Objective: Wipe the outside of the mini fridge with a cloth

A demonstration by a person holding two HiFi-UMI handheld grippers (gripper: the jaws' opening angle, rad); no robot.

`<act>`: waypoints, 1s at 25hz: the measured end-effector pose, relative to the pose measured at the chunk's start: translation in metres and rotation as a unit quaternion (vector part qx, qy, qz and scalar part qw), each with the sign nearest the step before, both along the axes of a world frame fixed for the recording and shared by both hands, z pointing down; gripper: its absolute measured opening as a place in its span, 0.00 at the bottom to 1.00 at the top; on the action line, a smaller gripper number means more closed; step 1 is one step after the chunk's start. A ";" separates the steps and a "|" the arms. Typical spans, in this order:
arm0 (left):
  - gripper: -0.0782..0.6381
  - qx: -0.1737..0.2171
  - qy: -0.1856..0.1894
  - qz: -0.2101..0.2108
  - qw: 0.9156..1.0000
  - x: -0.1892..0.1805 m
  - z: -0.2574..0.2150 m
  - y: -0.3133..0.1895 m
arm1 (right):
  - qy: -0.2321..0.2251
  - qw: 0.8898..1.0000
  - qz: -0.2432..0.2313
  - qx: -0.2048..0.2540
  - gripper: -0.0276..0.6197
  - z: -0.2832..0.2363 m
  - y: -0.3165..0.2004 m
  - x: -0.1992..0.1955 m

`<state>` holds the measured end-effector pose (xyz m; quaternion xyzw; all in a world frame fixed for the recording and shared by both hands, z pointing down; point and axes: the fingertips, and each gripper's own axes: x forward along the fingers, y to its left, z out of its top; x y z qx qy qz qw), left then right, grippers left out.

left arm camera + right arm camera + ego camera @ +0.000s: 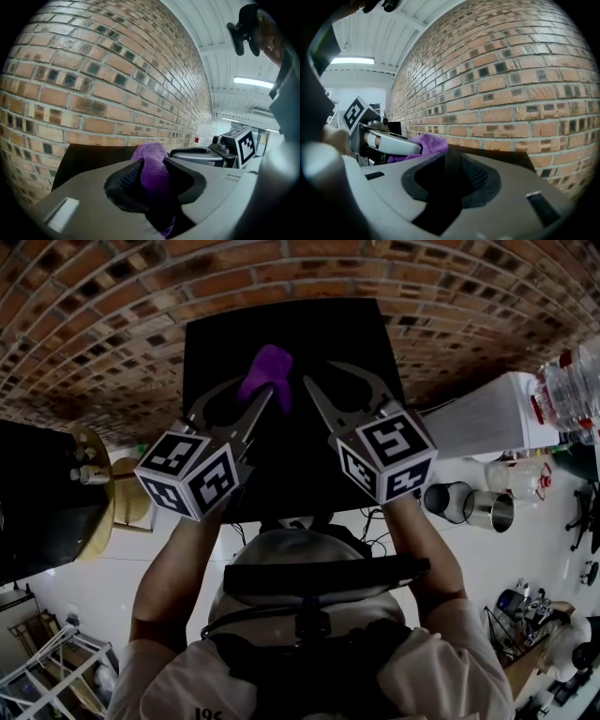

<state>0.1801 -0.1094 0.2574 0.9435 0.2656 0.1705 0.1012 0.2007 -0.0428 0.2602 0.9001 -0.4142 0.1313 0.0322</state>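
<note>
The black mini fridge (291, 334) stands against a brick wall; I see its top from above. My left gripper (267, 395) is shut on a purple cloth (267, 371) just over the fridge top. The left gripper view shows the cloth (152, 164) bunched between the pads, with the fridge top (89, 157) beyond. My right gripper (309, 385) hovers close to the cloth's right, also over the fridge. In the right gripper view its jaws (457, 176) stand slightly apart with nothing between them. The cloth (429, 143) shows at their left.
The brick wall (112, 324) runs behind the fridge. A white counter (487, 413) with plastic bottles (567, 390) stands to the right, and metal cups (469, 502) sit on the floor by it. A dark cabinet (37, 493) and a round wooden piece (98, 493) are at the left.
</note>
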 end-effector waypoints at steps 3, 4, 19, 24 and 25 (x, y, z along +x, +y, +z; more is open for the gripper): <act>0.28 0.009 -0.011 -0.003 1.000 0.003 0.007 0.004 | -0.002 1.000 -0.010 0.006 0.19 0.000 -0.001 0.000; 0.28 0.010 -0.011 -0.006 1.000 0.003 0.007 0.006 | -0.003 1.000 -0.015 0.011 0.19 -0.002 -0.002 -0.001; 0.28 -0.026 0.011 -0.035 0.999 -0.027 -0.003 0.000 | 0.028 0.998 -0.046 0.022 0.19 -0.055 0.017 -0.028; 0.28 -0.031 0.021 -0.042 0.998 -0.041 -0.010 -0.002 | 0.044 0.998 -0.048 -0.006 0.19 -0.065 0.031 -0.031; 0.28 -0.029 0.023 -0.048 0.998 -0.043 -0.012 -0.003 | 0.045 0.997 -0.055 -0.009 0.19 -0.065 0.031 -0.032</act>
